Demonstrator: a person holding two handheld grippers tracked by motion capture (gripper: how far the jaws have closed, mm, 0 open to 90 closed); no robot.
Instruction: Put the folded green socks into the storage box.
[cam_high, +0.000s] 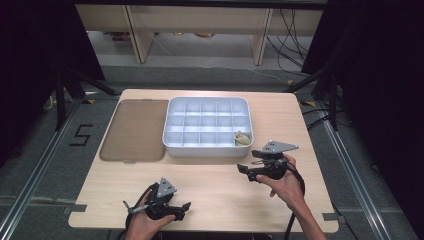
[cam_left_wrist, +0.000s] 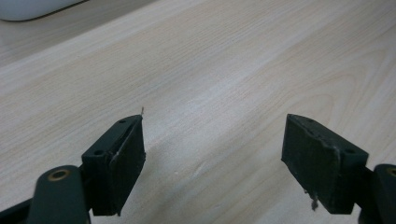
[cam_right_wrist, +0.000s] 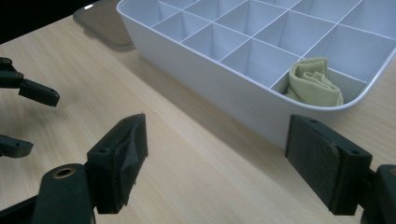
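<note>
Lid (cam_high: 134, 130): flat at the desk's (cam_high: 210, 185) left edge. Tray (cam_high: 208, 148): centre back, folded cloth (cam_high: 242, 138) in its near right corner compartment. Left gripper (cam_high: 181, 210): near edge, fingers wide, empty. Right gripper (cam_high: 245, 172): beside the tray's near right corner, fingers wide, empty. Advice: draw clear without nudging the tray wall.

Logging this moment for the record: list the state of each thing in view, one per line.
Left tool: open, nothing between its jaws, over bare table.
Right tool: open, nothing held, beside the tray.
Divided tray: uncovered, upright on the table.
Lid: off, lying flat left of the tray.
Yellow cloth: folded, in a corner compartment.
</note>
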